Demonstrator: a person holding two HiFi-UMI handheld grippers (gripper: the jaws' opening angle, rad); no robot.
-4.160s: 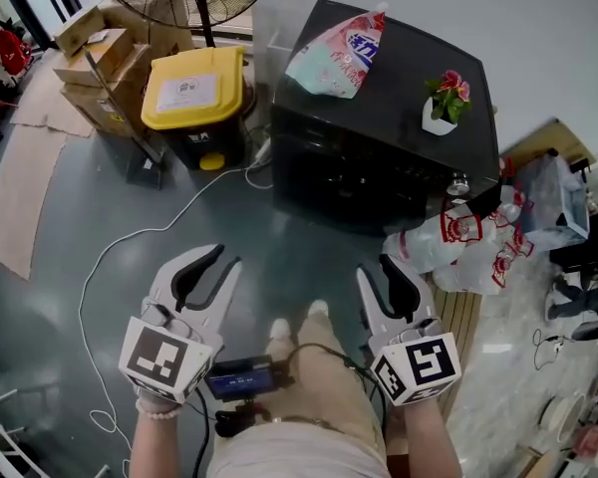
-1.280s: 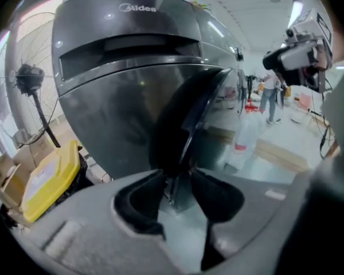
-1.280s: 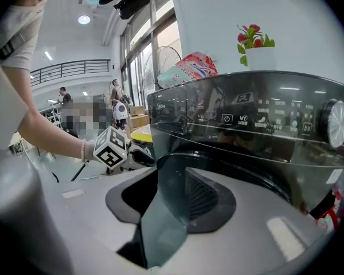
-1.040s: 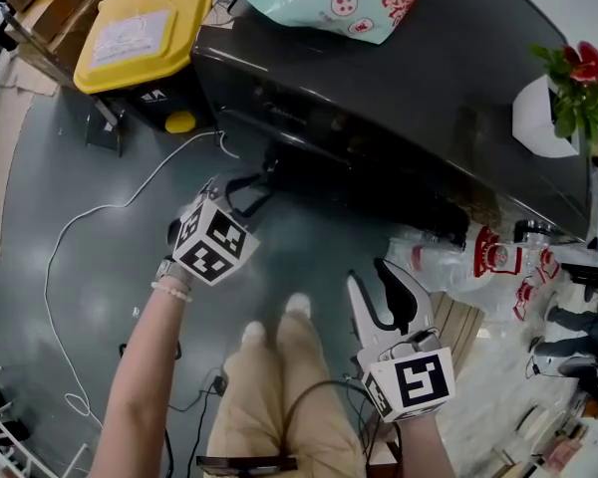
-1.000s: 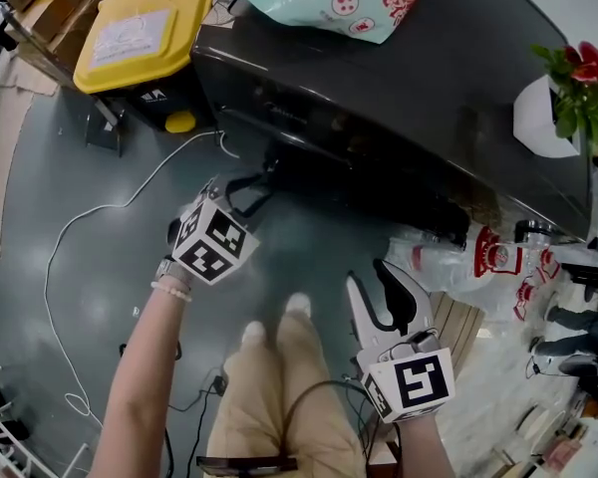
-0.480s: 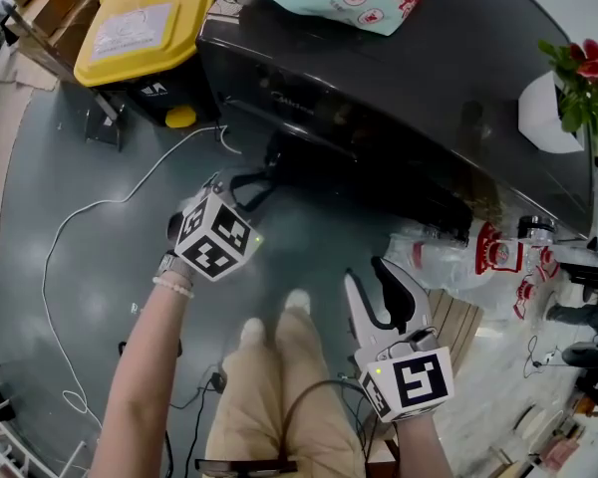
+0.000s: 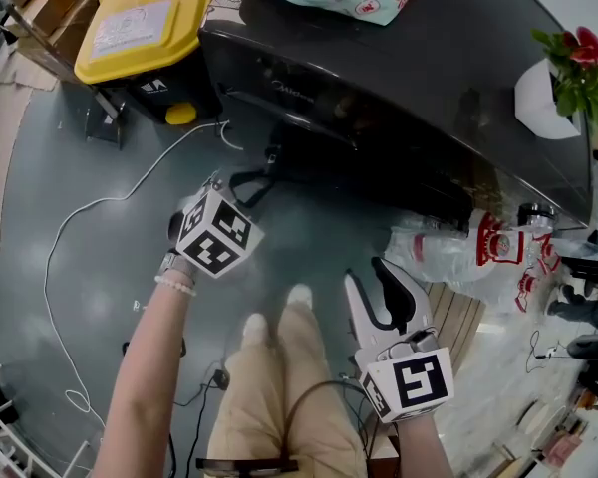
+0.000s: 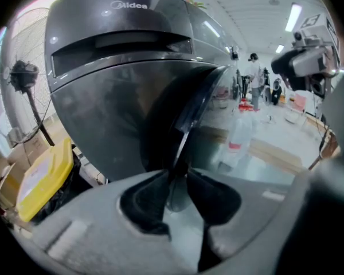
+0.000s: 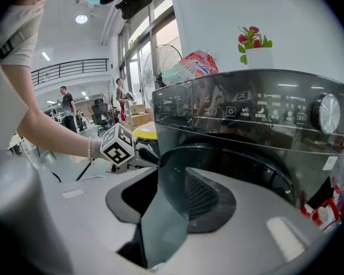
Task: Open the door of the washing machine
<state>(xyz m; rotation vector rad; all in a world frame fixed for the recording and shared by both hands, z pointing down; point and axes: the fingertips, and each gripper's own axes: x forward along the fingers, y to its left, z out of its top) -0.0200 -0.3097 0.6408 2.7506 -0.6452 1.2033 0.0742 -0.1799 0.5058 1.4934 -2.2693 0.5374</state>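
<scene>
The left gripper [image 8: 178, 175], whose jaws have just been closing, pinches the upright left edge of the door [image 8: 190, 110] on the washing machine [image 7: 409, 88] front, while the right gripper [image 7: 371, 277] hangs half-open and empty, nearer and rightward.

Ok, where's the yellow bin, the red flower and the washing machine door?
yellow bin [image 7: 145, 23]: head view, middle of its lid.
red flower [image 7: 586, 46]: head view, on the petals.
washing machine door [image 8: 190, 118]: left gripper view, its shiny edge.

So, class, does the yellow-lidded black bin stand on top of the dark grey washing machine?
No, the yellow-lidded bin stands on the floor beside the washing machine.
</scene>
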